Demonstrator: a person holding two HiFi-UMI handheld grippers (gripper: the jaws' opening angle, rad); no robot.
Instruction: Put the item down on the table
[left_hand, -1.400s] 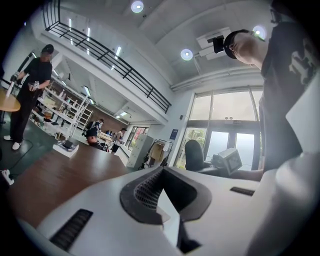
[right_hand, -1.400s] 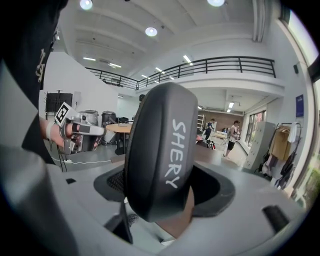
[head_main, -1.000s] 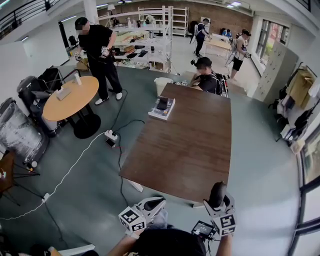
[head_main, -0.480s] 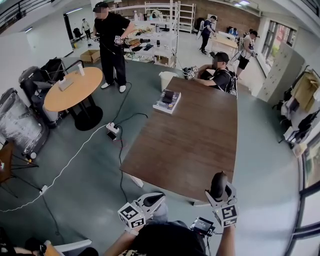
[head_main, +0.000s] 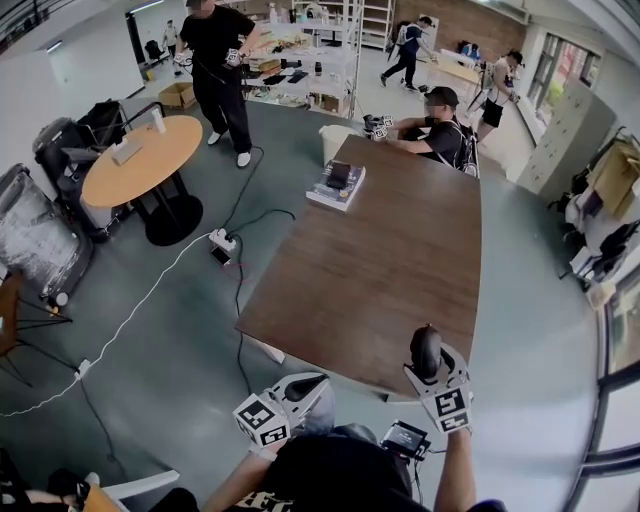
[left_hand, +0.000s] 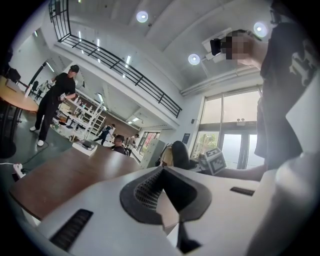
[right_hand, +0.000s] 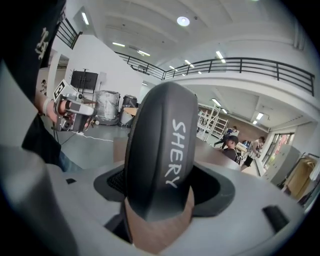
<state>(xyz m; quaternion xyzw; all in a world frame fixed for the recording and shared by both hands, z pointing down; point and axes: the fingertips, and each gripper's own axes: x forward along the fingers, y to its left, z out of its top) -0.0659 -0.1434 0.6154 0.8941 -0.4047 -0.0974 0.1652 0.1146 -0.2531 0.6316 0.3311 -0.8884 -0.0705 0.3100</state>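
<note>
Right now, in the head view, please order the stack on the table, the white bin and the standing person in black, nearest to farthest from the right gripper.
From the right gripper, holding a black item:
1. Stack, far left corner of the table.
2. White bin, on the floor just past that corner.
3. Standing person, farthest, up left.

White capitals spelling "SHERY" run lengthwise along the dark item (right_hand: 161, 150). The black shirt (left_hand: 295, 65) carries white print, too cut off to read. The marker cubes (head_main: 262, 420) show only black-and-white square codes, no letters.
</note>
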